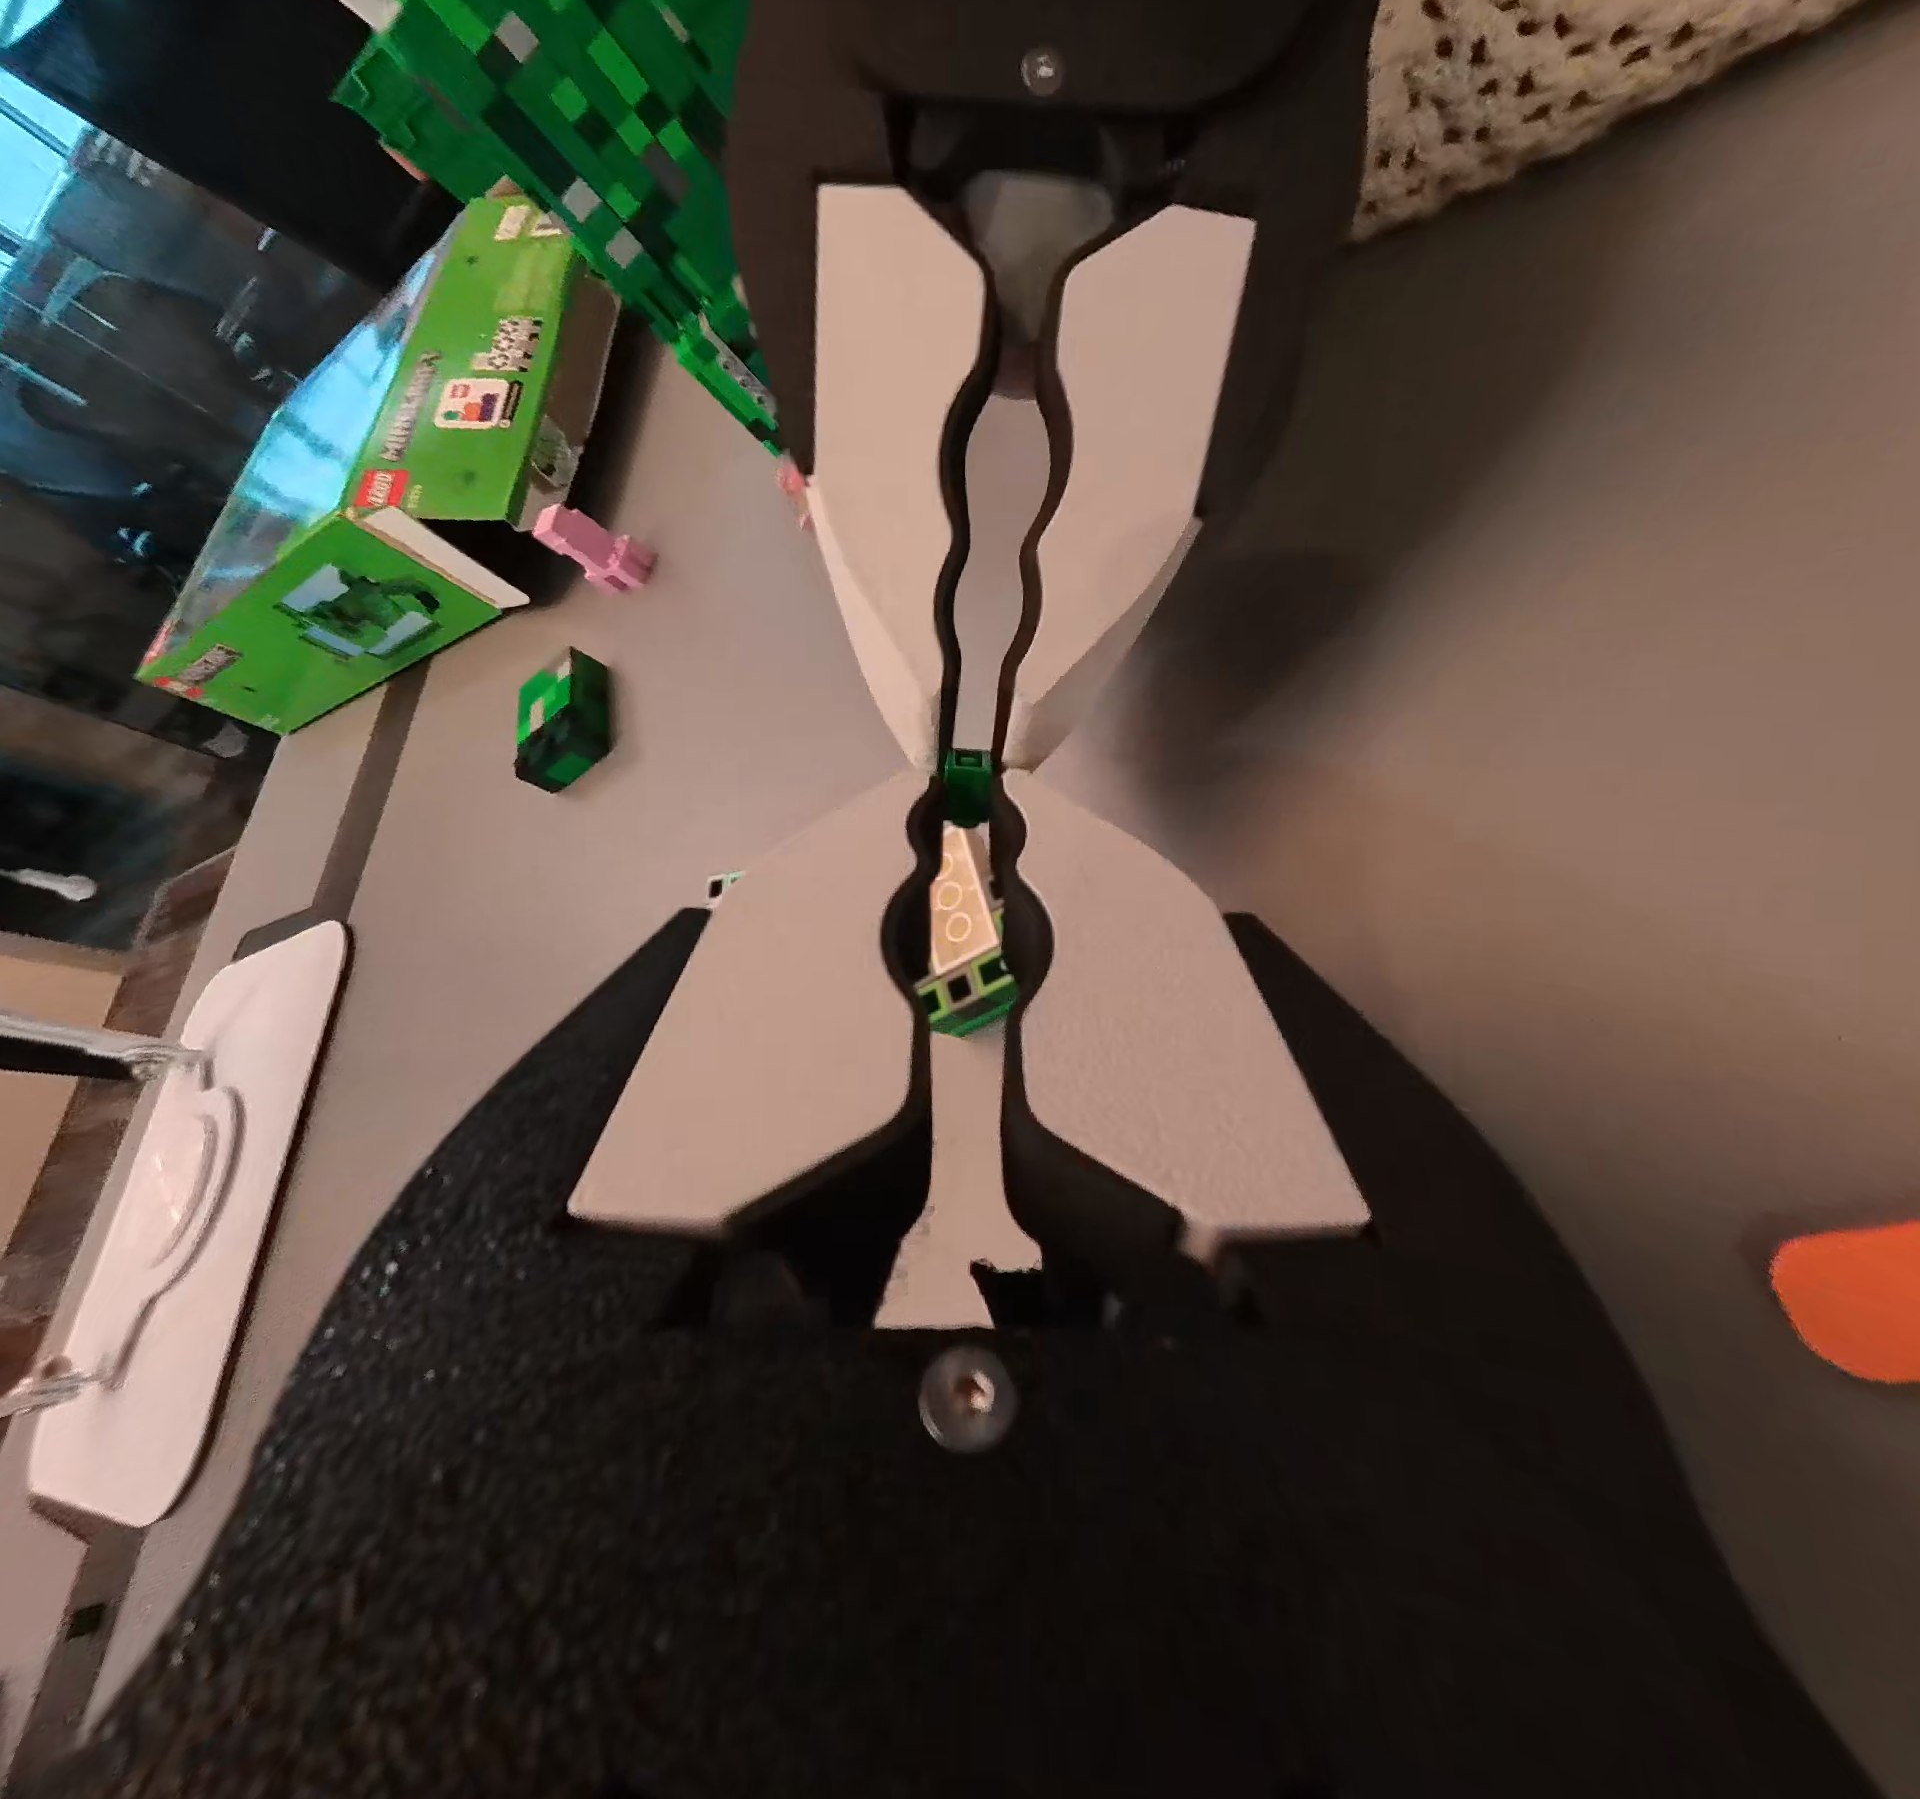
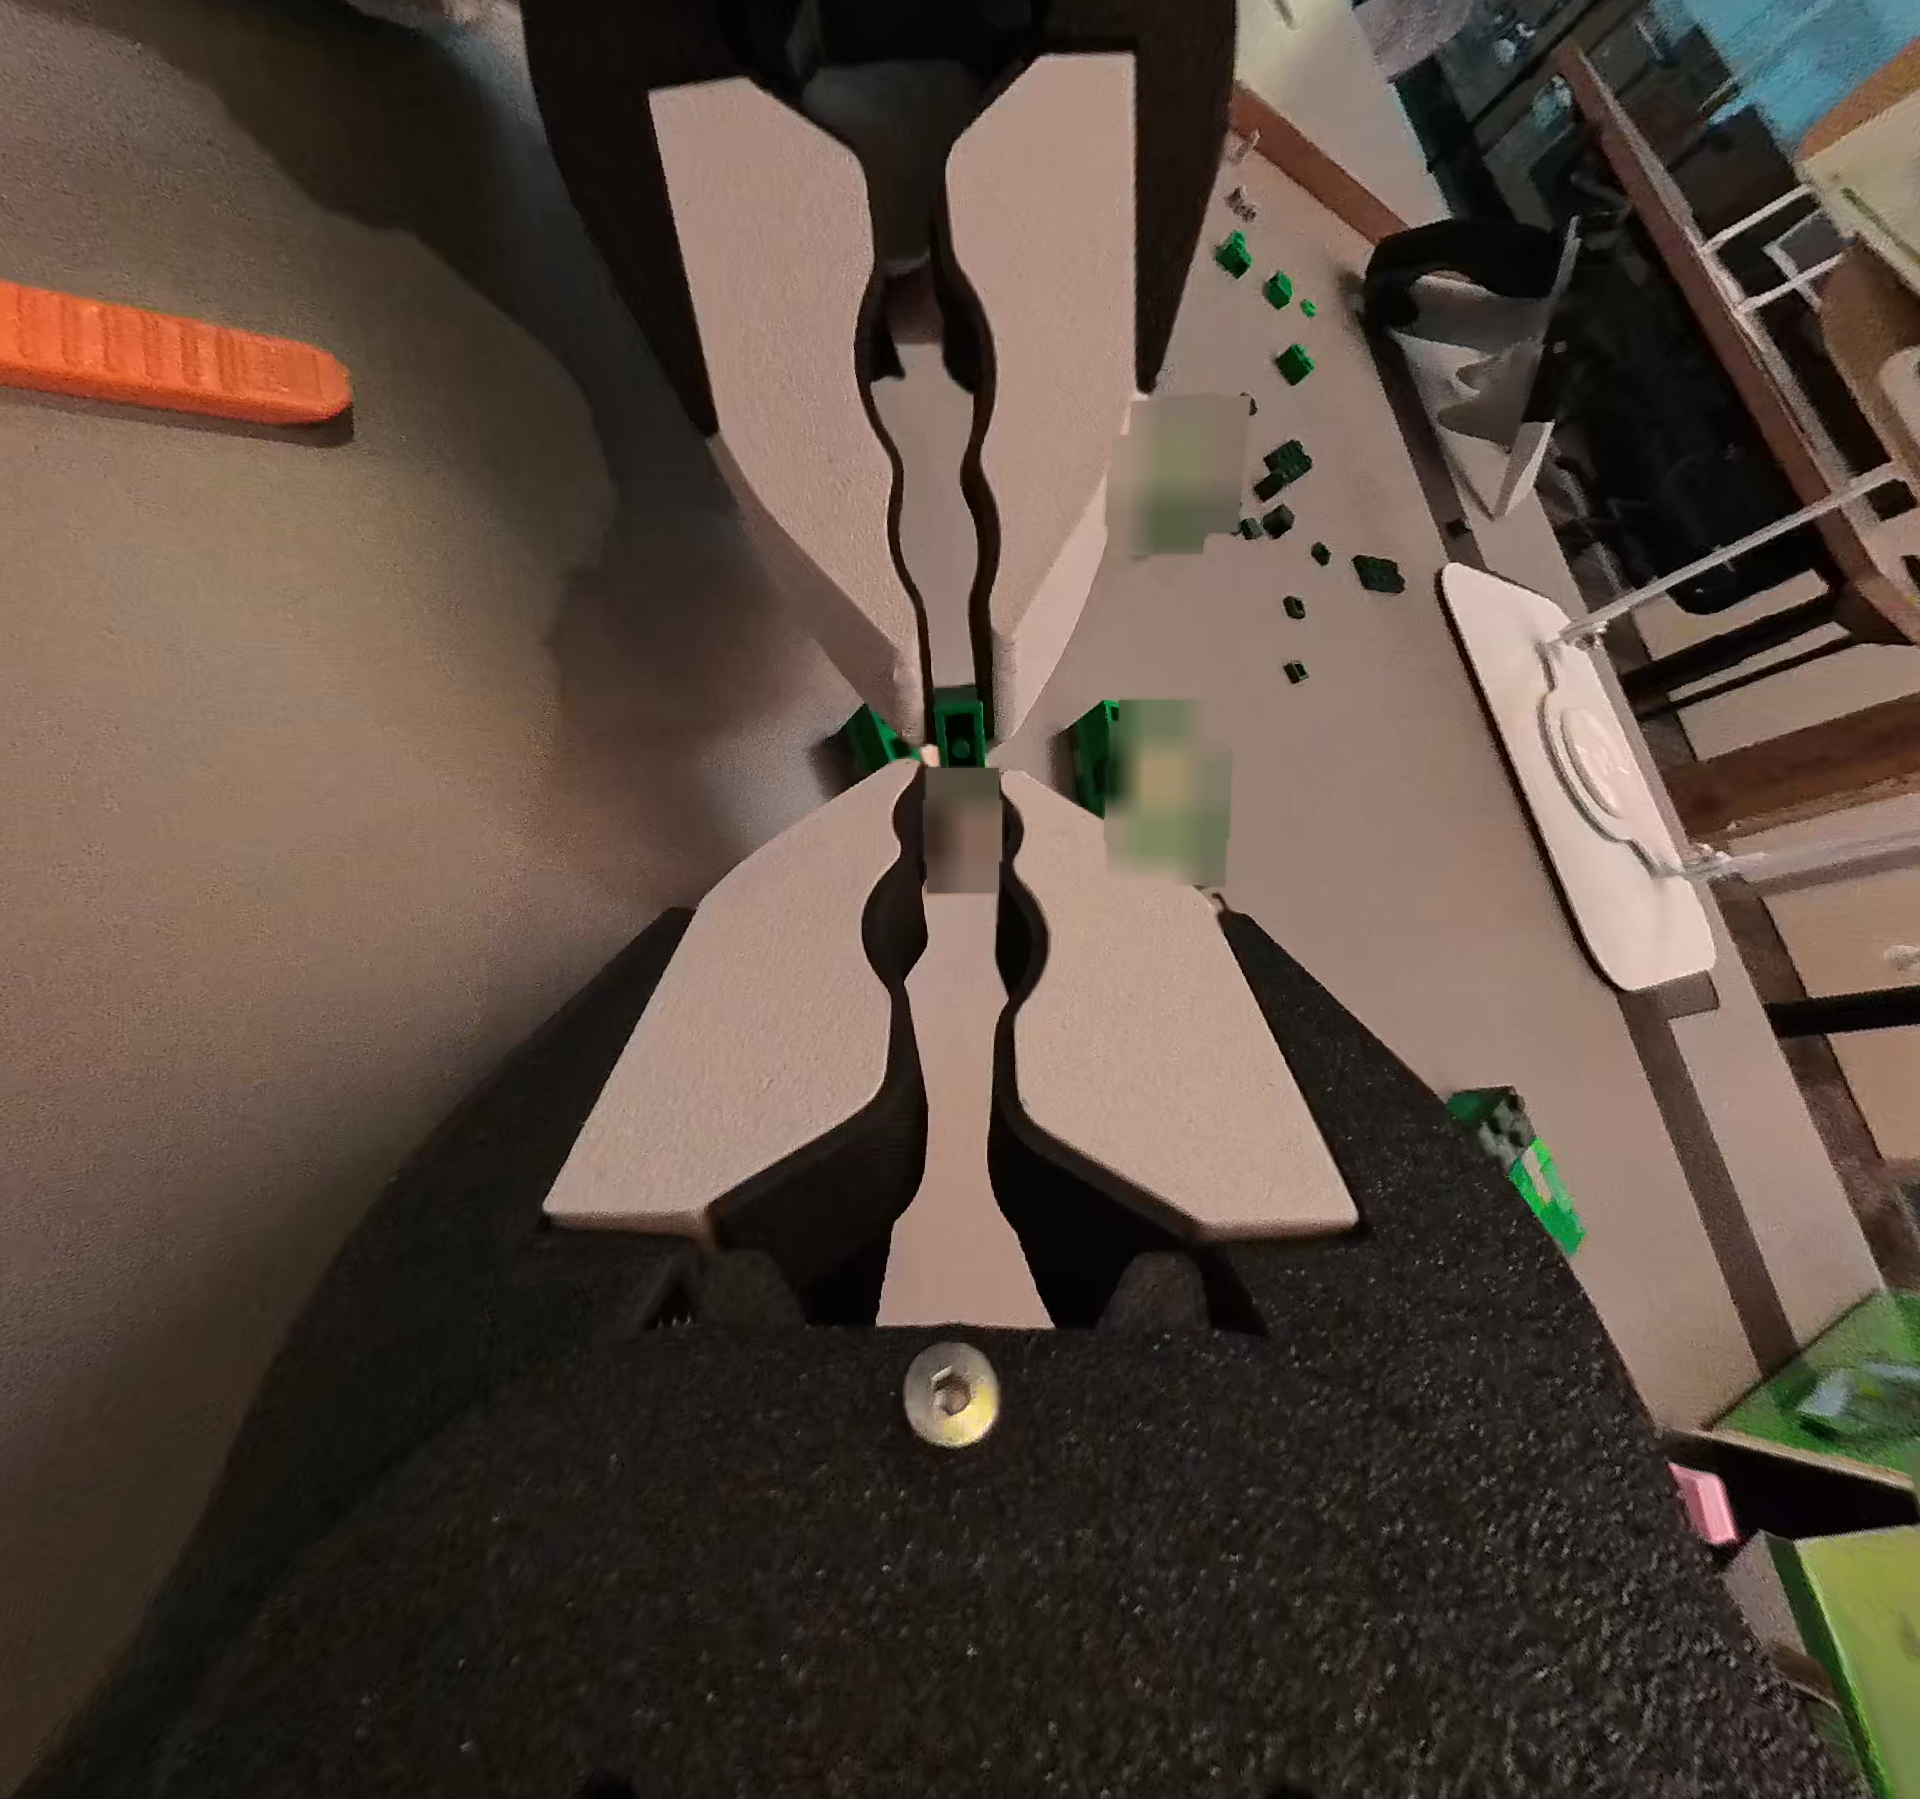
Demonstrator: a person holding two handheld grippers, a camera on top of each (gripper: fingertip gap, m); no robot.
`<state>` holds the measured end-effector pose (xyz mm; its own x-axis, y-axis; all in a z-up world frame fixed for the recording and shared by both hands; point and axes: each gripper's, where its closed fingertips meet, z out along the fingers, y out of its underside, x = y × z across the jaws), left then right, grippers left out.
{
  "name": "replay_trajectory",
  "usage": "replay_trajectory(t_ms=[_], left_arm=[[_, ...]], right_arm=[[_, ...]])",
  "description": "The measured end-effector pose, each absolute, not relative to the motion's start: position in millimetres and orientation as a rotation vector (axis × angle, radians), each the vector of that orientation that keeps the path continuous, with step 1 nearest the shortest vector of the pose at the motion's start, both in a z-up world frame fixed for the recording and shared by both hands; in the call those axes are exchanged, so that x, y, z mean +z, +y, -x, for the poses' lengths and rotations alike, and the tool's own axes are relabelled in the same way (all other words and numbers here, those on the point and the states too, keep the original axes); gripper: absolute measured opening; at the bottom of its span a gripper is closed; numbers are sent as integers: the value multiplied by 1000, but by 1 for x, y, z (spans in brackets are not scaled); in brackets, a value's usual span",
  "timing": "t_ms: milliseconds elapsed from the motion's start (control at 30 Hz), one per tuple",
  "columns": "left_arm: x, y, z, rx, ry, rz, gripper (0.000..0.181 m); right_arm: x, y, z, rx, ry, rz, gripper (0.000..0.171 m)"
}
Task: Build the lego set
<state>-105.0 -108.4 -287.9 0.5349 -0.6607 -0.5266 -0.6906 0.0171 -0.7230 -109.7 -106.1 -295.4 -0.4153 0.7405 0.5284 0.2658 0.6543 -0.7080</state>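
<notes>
My two grippers meet tip to tip above the grey table (image 1: pixel 1507 710). My left gripper (image 1: pixel 968 799) is shut on a small green and white lego piece (image 1: pixel 966 960) that sits between its fingers. My right gripper (image 1: pixel 971 741) comes in from the top of the left wrist view, shut on a small green brick (image 1: pixel 966 781) at the meeting point. In the right wrist view my right gripper (image 2: pixel 961 783) is at the bottom and the left gripper (image 2: pixel 956 700) at the top, with the green brick (image 2: pixel 958 736) between them. A blurred patch hides what lies between the right fingers.
A big green pixel-pattern lego build (image 1: pixel 582 118), a green lego box (image 1: pixel 384 502), a pink figure (image 1: pixel 597 549) and a small green block (image 1: pixel 561 721) lie at left. An orange brick separator (image 2: pixel 177 357) and several loose green bricks (image 2: pixel 1283 471) lie about. A white plate with a clear stand (image 2: pixel 1579 773) sits near the table edge. My left and right fingertips are right by each other.
</notes>
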Motion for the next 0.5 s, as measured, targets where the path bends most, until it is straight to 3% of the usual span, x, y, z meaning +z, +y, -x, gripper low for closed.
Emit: replay_trajectory(t_ms=[267,500], left_arm=[[-234,-126,92,-483,905,1435,7],[-239,-127,92,-498,923,1478,8]], right_arm=[[-239,-129,98,1298,-1765,788,8],[-243,-128,97,1298,-1799,815,8]])
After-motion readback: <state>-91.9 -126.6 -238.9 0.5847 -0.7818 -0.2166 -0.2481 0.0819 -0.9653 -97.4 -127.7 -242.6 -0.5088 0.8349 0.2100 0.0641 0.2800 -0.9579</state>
